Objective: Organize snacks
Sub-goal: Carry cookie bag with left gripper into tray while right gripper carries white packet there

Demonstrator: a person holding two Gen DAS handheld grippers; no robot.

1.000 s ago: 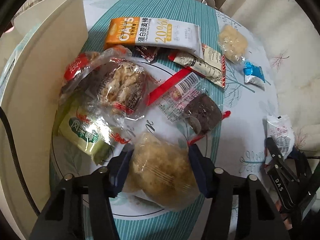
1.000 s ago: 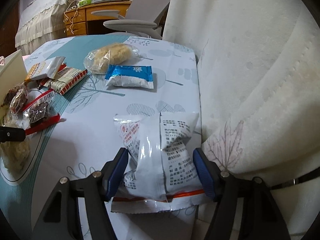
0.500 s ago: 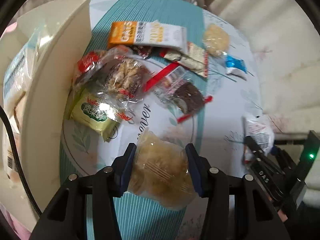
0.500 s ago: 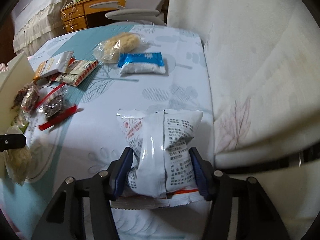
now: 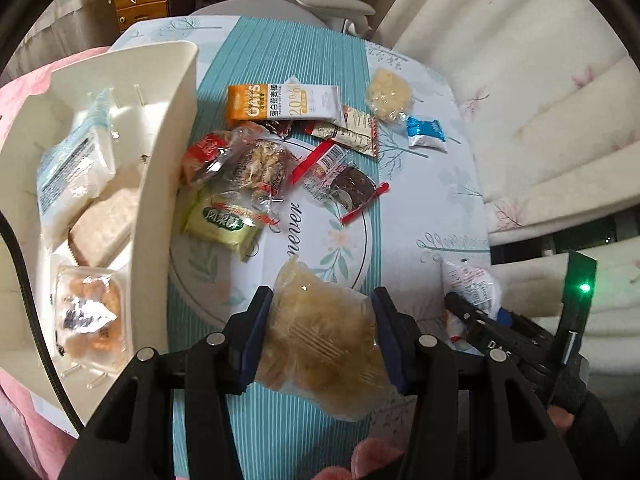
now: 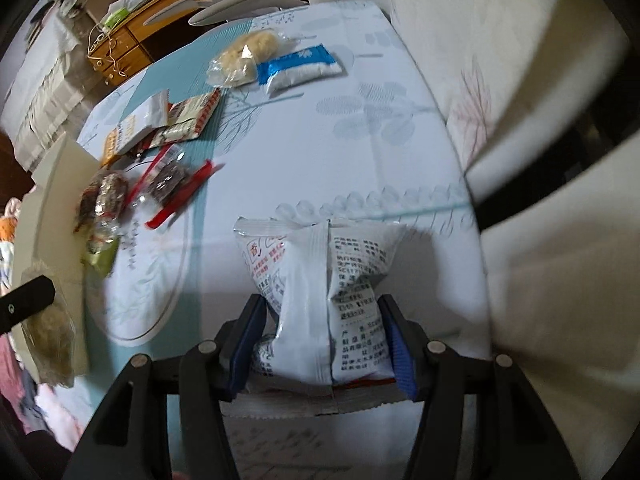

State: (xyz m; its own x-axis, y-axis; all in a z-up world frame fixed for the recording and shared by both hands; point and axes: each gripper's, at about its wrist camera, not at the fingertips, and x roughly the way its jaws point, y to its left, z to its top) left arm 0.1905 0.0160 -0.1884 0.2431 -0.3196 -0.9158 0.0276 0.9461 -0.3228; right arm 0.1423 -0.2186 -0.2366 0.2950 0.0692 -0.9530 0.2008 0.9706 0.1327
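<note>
We hold the left gripper (image 5: 322, 338) with its blue-padded fingers (image 5: 256, 336) clamped on a clear bag of pale crumbly snack (image 5: 320, 340); the bag sits squarely between the pads, bulging past them toward us and poking up beyond the tips, lifted clear of the bench (image 5: 420, 200). The right gripper (image 6: 324, 342) has been closing within the last second, and its fingers (image 6: 396, 344) press both sides of a white printed packet (image 6: 324, 296), whose crimped lower edge hangs below the pads while its top stands out past the tips.

To the left of the left gripper stands a cream bin (image 5: 160, 184) already holding several wrapped snacks (image 5: 88, 308). Beside its wall lie a green packet (image 5: 220, 222), a clear pack of nut cake (image 5: 256, 168) and an orange-and-white oat bar (image 5: 280, 104); farther off, a blue-and-white sachet (image 5: 426, 132) lies just beside another clear bag of pale snack (image 5: 390, 94).

The bench carries a white cloth with a teal striped band and leaf prints. A cream quilted cover (image 6: 520, 80) rises along its right edge, and a wooden drawer unit (image 6: 132, 28) stands beyond the far end.
</note>
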